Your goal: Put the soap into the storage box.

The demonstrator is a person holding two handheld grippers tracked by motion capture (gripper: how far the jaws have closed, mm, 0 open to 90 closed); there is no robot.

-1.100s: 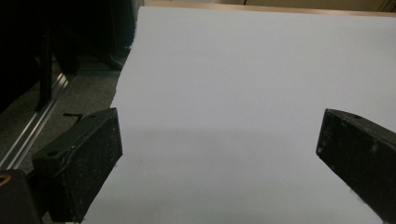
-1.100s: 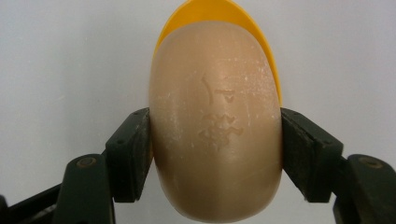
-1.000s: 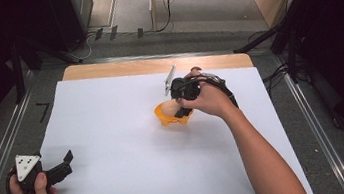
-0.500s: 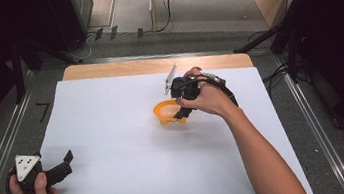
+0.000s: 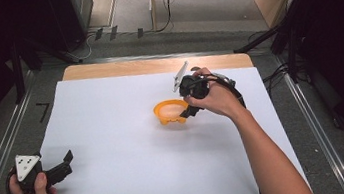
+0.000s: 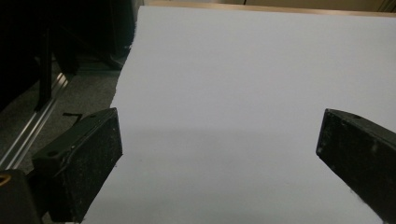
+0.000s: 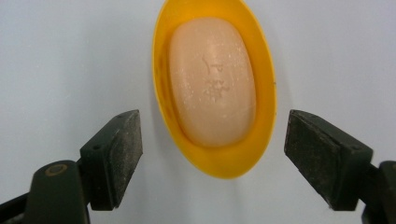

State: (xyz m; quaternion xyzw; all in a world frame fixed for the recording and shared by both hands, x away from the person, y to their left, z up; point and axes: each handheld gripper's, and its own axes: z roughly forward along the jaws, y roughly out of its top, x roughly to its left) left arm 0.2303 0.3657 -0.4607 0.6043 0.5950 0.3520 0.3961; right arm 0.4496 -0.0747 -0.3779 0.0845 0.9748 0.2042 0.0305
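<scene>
**Two grippers out, soap seated in dish**

Two grippers were on the table, both with jaws apart and nothing between the pads.

Nearest, at the front left corner of the white sheet (image 5: 121, 184): left gripper (image 5: 65, 164), jaws spread wide over bare paper in the left gripper view (image 6: 219, 140). It looked parked, kept clear of the work area.

Mid-table, right of centre: right gripper (image 5: 192, 108) angled down beside the orange dish (image 5: 171, 112). Its jaws had just been opening, then eased in slightly. In the right gripper view (image 7: 212, 154) the pads stood either side of the dish's near end, not touching it.

The soap (image 7: 212, 88) lay flat inside the dish (image 7: 261, 70), embossed face up, ringed by the rim. Dish sat flat on the sheet.

My read: placement looked done and the jaws stood apart because they had let go. Gripper looked ready to back away.

Beyond: bare wood table edge (image 5: 155, 65), then floor cables.
</scene>
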